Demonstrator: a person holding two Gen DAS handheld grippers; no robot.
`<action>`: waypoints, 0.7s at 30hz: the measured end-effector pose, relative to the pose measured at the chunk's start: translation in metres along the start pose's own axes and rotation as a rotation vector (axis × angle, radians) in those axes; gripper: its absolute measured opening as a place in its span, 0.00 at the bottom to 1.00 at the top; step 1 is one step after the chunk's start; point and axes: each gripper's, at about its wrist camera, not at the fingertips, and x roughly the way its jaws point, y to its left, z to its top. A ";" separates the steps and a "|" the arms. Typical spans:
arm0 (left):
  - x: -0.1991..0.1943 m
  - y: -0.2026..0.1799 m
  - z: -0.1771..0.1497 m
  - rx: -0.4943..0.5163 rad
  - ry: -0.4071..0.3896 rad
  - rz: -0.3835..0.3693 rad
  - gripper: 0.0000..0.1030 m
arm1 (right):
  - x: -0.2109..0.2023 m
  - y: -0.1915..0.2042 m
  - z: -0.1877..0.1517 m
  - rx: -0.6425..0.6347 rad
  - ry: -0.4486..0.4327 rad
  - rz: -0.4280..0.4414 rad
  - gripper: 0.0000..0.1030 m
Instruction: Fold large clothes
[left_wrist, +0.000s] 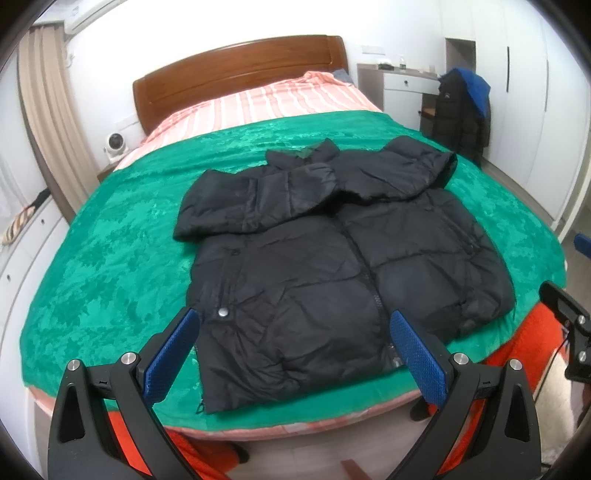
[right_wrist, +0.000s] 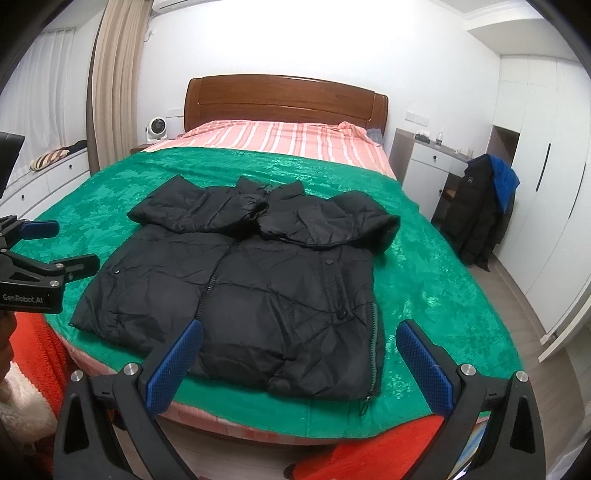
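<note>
A black padded jacket (left_wrist: 332, 266) is laid flat, front side up, on a green blanket (left_wrist: 122, 236) that covers the near part of a bed (right_wrist: 288, 96) with a wooden headboard. Both sleeves are folded in across the chest, so that the cuffs meet near the middle just below the collar. The zip is seen running down the front, and the hem lies close to the near edge of the bed. A pink striped sheet (right_wrist: 280, 138) is left uncovered beyond the blanket, towards the headboard.

The left gripper (left_wrist: 295, 350) is held above the near edge of the bed, in front of the hem, with its blue-padded fingers (left_wrist: 173, 354) spread wide and nothing between them. The right gripper (right_wrist: 299, 358) is held likewise over the hem on the other side, its jaws also wide apart and empty. Neither gripper is in contact with the jacket. In the right wrist view the left gripper is seen at the left border, well apart from the cloth.

An orange garment (right_wrist: 384, 446) worn by the person is seen below the bed edge. A dark coat with a blue piece (right_wrist: 484, 206) is hung by a white cabinet (right_wrist: 424, 173) to the right of the bed, and a small white fan (right_wrist: 157, 129) is stood beside the headboard
</note>
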 end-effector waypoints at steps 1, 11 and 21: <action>0.001 0.000 0.000 -0.003 0.003 0.000 1.00 | 0.000 -0.001 0.001 -0.002 -0.003 -0.005 1.00; 0.000 0.006 0.001 -0.020 -0.002 0.013 1.00 | -0.003 -0.007 0.006 -0.010 -0.026 -0.033 1.00; 0.002 0.009 0.001 -0.032 0.007 0.011 1.00 | -0.002 -0.004 0.008 -0.028 -0.026 -0.021 1.00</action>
